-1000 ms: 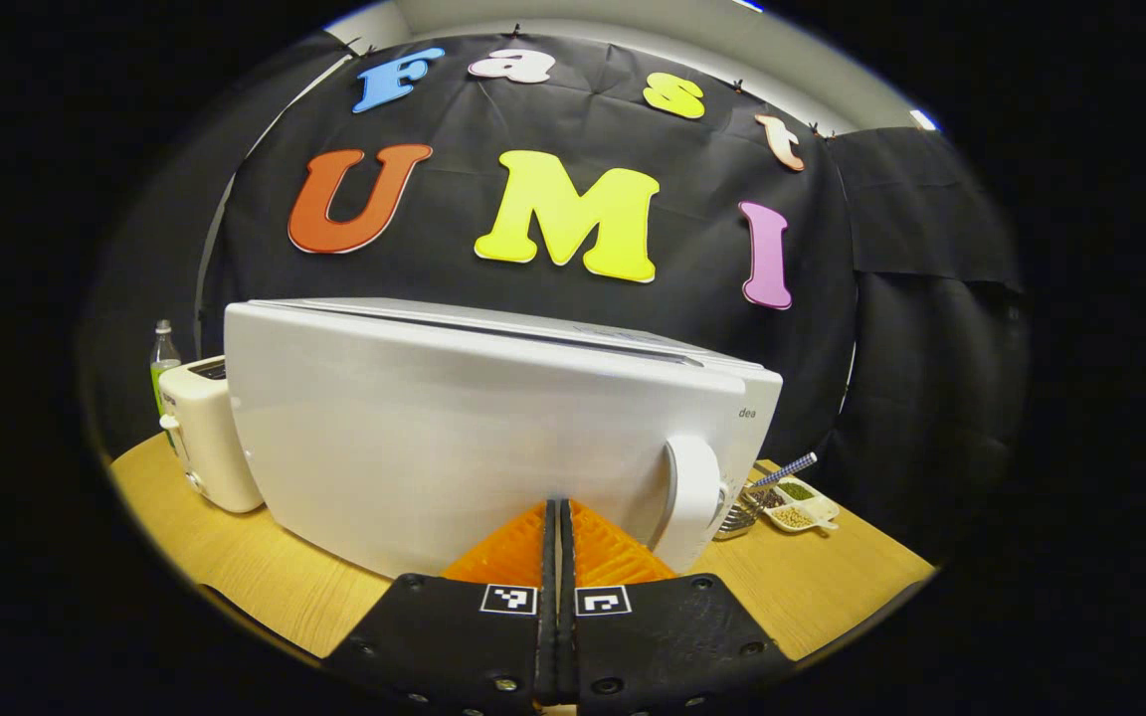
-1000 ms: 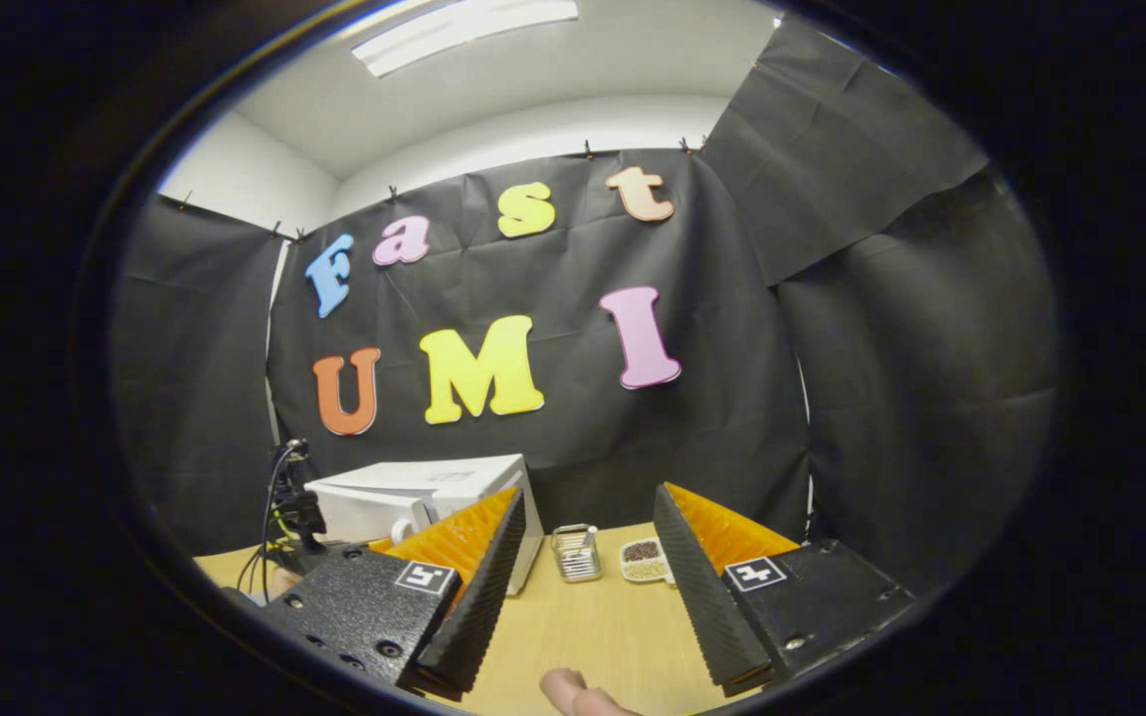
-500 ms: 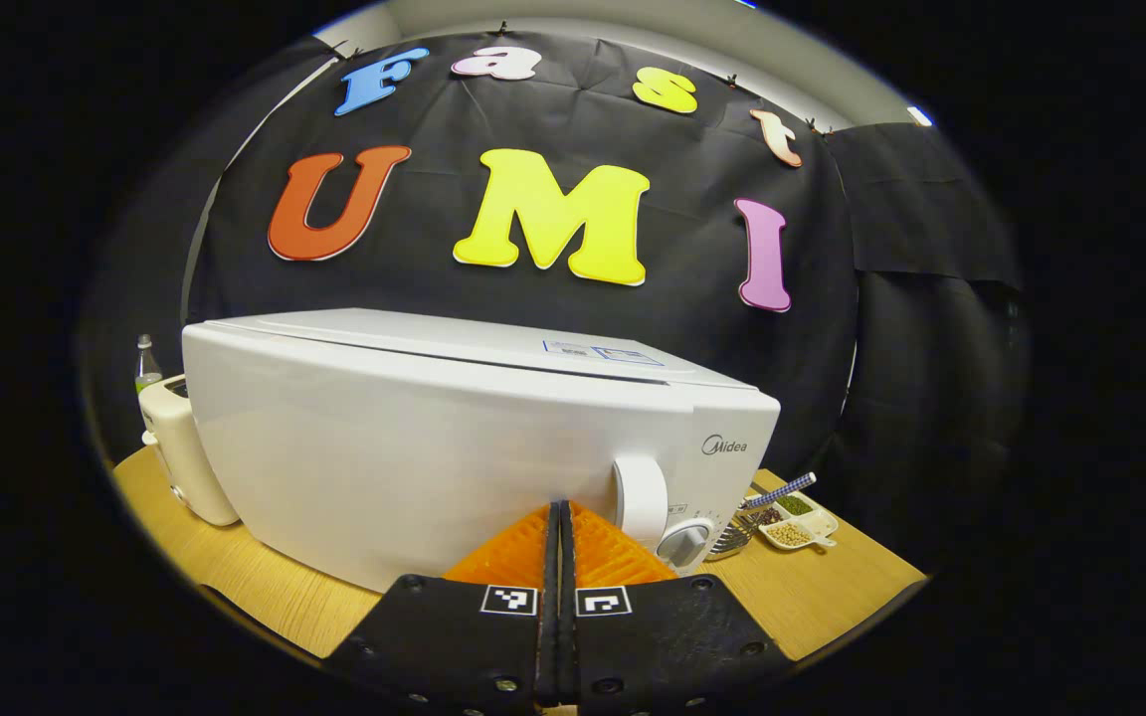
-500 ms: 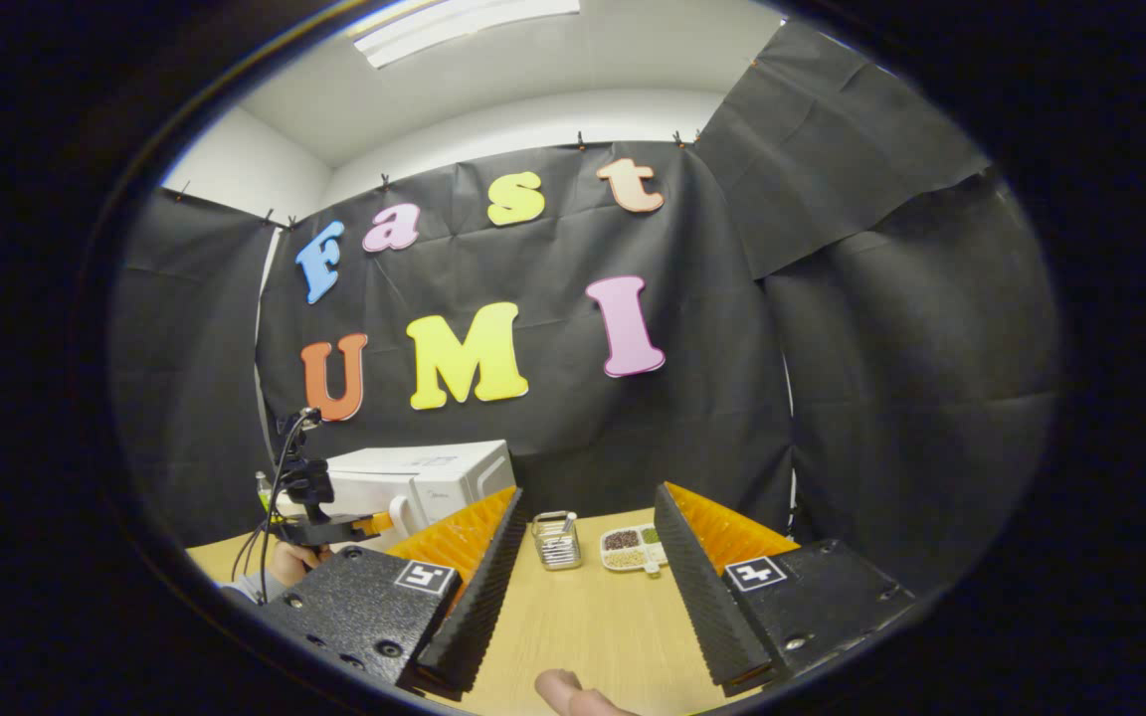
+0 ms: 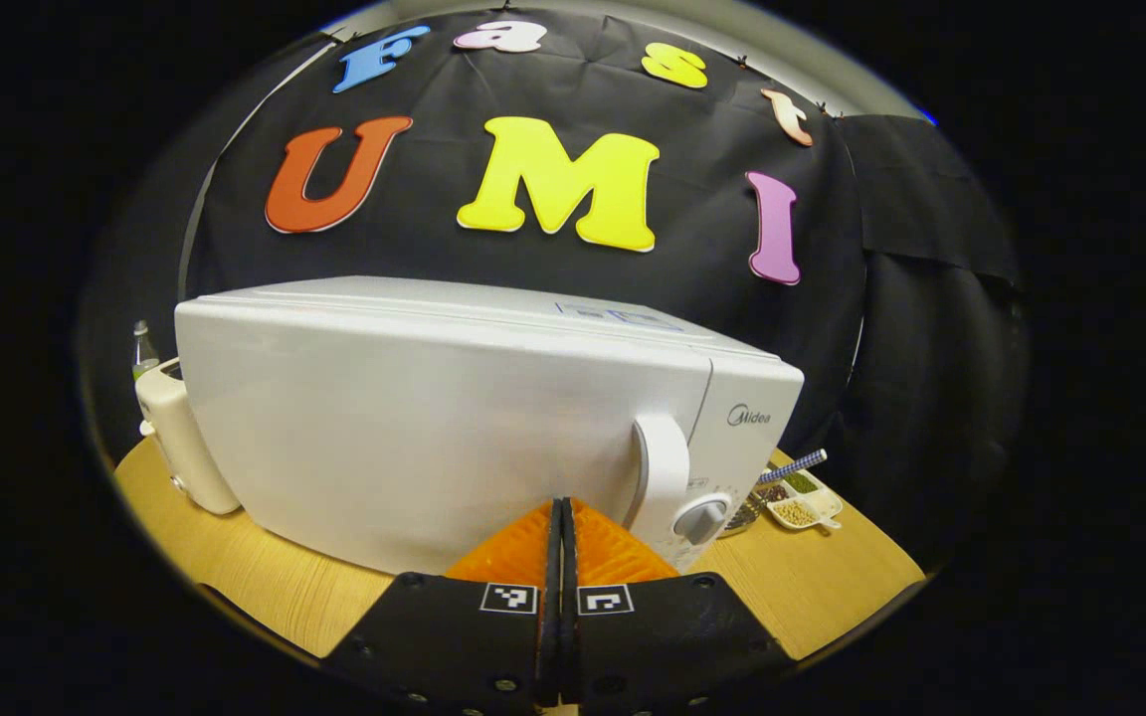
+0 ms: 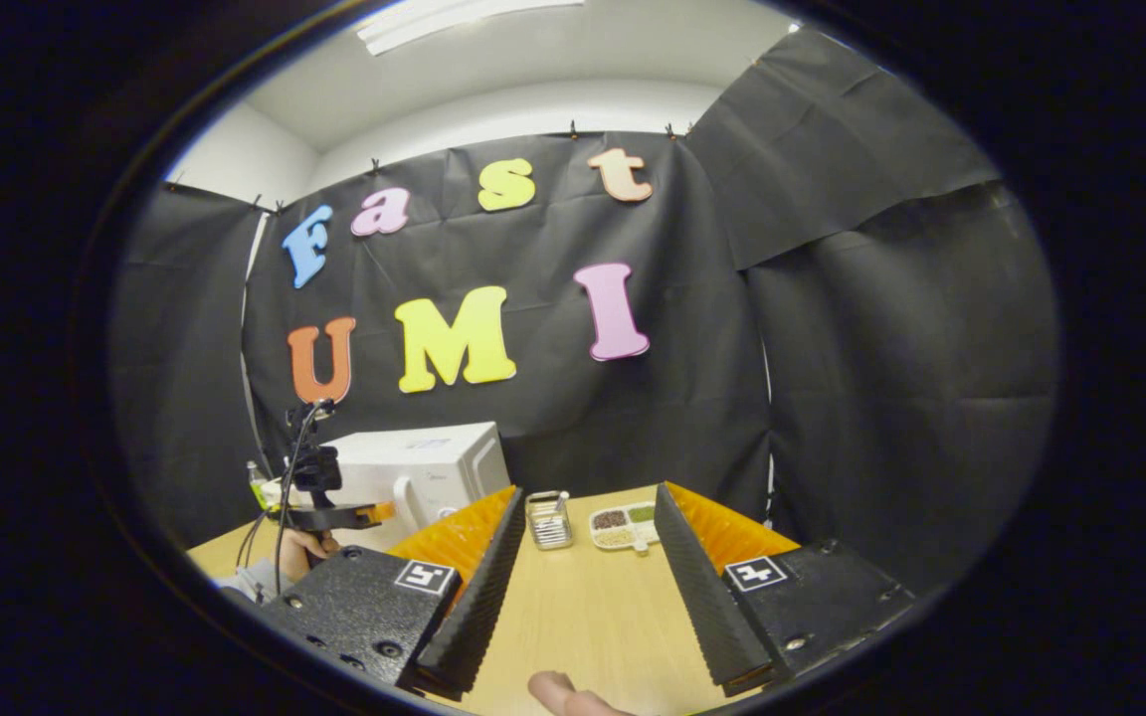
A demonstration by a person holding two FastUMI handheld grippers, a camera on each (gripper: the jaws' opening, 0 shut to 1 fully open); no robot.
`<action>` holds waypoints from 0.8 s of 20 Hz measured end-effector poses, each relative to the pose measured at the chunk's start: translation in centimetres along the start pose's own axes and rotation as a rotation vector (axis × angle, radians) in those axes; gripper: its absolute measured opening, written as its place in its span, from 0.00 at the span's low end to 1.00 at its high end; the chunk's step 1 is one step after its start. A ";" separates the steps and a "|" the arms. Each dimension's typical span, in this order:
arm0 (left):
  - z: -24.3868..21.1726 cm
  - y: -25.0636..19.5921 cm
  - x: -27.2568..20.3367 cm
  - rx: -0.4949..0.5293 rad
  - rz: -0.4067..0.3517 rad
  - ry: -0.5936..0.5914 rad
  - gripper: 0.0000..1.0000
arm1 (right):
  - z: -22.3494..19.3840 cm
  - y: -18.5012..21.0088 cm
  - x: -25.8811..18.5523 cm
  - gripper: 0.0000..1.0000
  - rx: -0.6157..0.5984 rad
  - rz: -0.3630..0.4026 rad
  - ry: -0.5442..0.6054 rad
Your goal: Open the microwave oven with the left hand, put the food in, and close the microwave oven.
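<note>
Microwave oven (image 5: 454, 418), white, on the wooden table (image 5: 265, 587): door now flush with the body, where a second ago it stood swung out at an angle and hid the control panel; the door handle (image 5: 660, 477) and a round knob (image 5: 702, 519) beside it now face the left gripper view. Food: cannot tell where it lies with the door shut.

Left of the oven, a cream toaster (image 5: 180, 438) just beside its side, and a clear bottle (image 5: 142, 348) behind that.

Left gripper (image 5: 563, 527): fingers pressed together with nothing between them, tips close against the lower door front. In the right gripper view it is seen farther off, held in a hand (image 6: 306, 543) at the oven's front, nearer the door than half a second ago.

Right of the oven, a wire basket (image 6: 548, 520) holding cutlery, then a white divided dish (image 6: 623, 527) with dark, green and pale grains in separate compartments and a checked-handled spoon (image 5: 794, 465) leaning at it.

Right gripper (image 6: 588, 582): fingers spread wide over bare table, holding nothing; a fingertip (image 6: 558, 688) shows at the bottom edge.
</note>
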State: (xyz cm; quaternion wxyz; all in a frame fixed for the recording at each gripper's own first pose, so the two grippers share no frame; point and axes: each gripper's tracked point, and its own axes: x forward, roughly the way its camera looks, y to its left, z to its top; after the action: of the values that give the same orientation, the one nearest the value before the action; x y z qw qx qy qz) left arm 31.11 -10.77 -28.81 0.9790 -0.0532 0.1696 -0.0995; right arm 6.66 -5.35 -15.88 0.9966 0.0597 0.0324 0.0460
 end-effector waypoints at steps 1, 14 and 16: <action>0.2 0.1 -1.0 0.001 0.003 -0.005 0.00 | -0.2 0.2 -0.4 0.84 0.003 -0.010 0.012; 5.4 -0.3 -22.0 0.122 0.080 -0.190 0.97 | 1.0 3.1 -6.1 0.84 0.034 0.012 -0.034; 6.4 -0.8 -25.6 0.140 0.090 -0.241 0.94 | 1.6 3.4 -6.9 0.84 0.021 0.002 -0.057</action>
State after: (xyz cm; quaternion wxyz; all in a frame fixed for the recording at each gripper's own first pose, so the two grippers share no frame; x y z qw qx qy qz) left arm 9.50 -5.66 -14.46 0.9971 0.0114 0.0459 -0.0600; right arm -0.41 -2.78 -13.46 0.9964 0.0714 0.0042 0.0451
